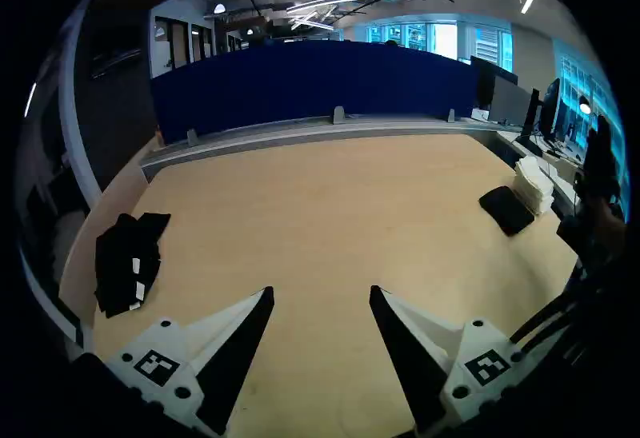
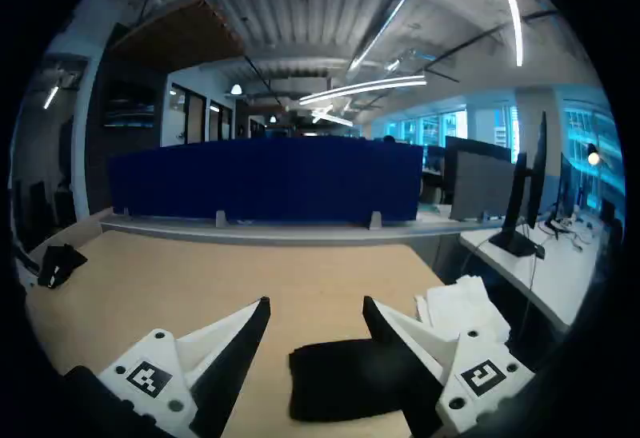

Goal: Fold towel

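A folded black towel (image 2: 352, 378) lies on the wooden table just in front of my right gripper (image 2: 316, 310), partly under its right finger (image 2: 408, 358); the fingers stand apart and hold nothing. That towel (image 1: 506, 209) is at the table's right edge in the left gripper view. A stack of folded white towels (image 2: 464, 304) sits just behind it, also seen as white towels (image 1: 534, 184). A heap of black towels (image 1: 126, 260) with white tags lies at the table's left edge, small and far as black towels (image 2: 58, 264). My left gripper (image 1: 320, 294) is open above bare tabletop.
A blue partition (image 1: 312, 78) runs along the far edge of the wooden table (image 1: 336, 198). Monitors (image 2: 488, 186) stand on a neighbouring desk to the right. The other gripper and a hand (image 1: 596, 190) appear at the right edge of the left gripper view.
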